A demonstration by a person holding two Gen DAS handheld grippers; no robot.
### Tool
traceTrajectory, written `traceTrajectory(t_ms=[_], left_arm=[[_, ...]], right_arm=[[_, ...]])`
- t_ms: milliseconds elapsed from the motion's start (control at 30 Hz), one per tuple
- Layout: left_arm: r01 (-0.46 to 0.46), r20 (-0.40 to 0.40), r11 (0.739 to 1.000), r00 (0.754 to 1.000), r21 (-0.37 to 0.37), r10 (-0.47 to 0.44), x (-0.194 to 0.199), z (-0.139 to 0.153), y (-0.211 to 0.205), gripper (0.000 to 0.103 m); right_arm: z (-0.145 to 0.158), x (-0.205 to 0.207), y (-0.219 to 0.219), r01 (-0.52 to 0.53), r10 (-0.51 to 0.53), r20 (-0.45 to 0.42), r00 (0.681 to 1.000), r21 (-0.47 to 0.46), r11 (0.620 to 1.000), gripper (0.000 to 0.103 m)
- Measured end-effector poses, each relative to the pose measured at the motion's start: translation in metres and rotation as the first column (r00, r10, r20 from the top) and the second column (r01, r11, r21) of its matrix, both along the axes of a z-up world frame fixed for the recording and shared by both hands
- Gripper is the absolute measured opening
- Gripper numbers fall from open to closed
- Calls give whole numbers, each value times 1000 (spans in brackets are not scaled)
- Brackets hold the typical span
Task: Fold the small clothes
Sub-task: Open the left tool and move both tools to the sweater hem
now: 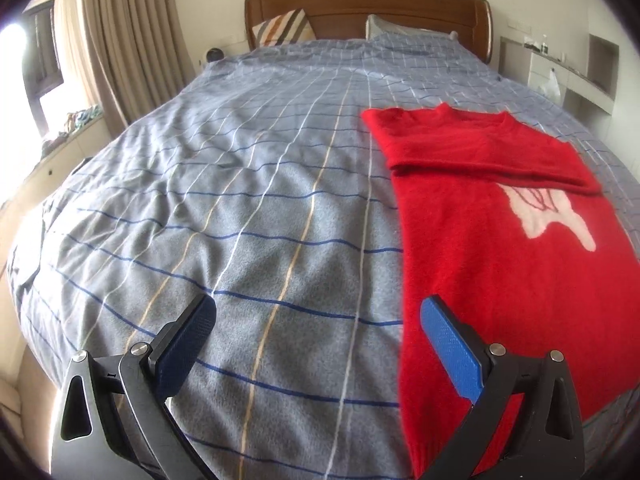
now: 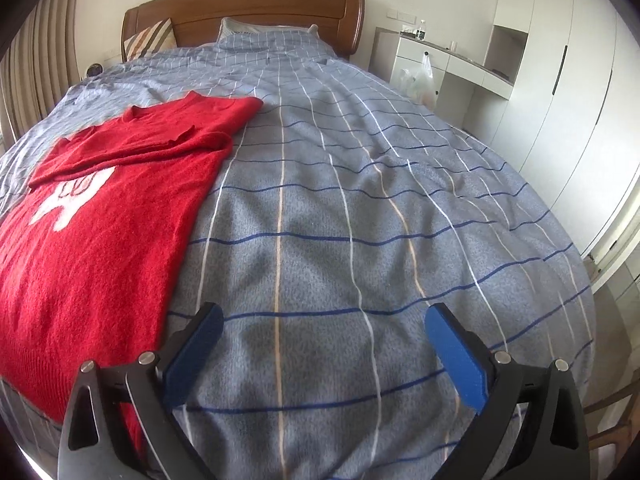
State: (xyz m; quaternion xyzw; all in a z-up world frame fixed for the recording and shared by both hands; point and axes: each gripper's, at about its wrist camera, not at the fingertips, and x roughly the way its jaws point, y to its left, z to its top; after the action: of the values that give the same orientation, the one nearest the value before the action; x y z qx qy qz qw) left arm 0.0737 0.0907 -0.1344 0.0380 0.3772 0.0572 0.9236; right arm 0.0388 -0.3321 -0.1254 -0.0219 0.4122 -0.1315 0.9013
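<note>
I hold both tools, left tool (image 1: 318,344) and right tool (image 2: 324,350), wide and empty above the bed's (image 2: 360,200) foot edge, flanking the red sweater (image 1: 500,248) with sleeves folded in, so next I judge gripping its hem corners and folding toward the collar

Each tool, the left tool (image 1: 318,336) and the right tool (image 2: 324,338), has black angular arms, silver round screws and blue textured pads.
</note>
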Motion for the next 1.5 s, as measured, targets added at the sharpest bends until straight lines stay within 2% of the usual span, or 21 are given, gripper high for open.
traceTrajectory(t_ms=[100,233,333,500,667,767,1000,1100,1300,1500], left_arm=[[38,-20,998,999,45,-37,-6,12,-18,102],[57,-69,998,996,5,-57,-13,20,-30,102],[62,-97,998,993,-16,-64,-22,25,-39,102],[81,-130,997,988,-5,-81,-36,30,-54,102],[100,-132,995,986,-5,-99,-46,40,-65,102],[103,-123,995,987,9,-101,-51,46,-70,102],[107,-99,994,990,23,-104,-58,56,-76,102],[111,-93,994,990,21,-109,-60,58,-79,102],[132,-84,991,988,13,-130,-65,63,-85,102],[125,-86,992,989,26,-122,-65,62,-88,102]], right_arm=[[13,-7,17,-30,27,-38,999,-75,997,100],[34,-15,43,-87,79,-55,995,-168,982,100],[46,-21,57,-119,107,-67,992,-194,974,100],[60,-27,77,-162,144,-91,985,-233,959,100],[70,-34,92,-196,180,-89,980,-244,950,100],[75,-38,97,-215,203,-76,976,-220,951,100],[87,-50,103,-262,265,20,964,-87,961,100],[87,-52,109,-272,274,27,961,-69,960,100],[90,-57,111,-285,284,40,958,23,958,100],[89,-57,112,-285,284,43,958,39,958,100]])
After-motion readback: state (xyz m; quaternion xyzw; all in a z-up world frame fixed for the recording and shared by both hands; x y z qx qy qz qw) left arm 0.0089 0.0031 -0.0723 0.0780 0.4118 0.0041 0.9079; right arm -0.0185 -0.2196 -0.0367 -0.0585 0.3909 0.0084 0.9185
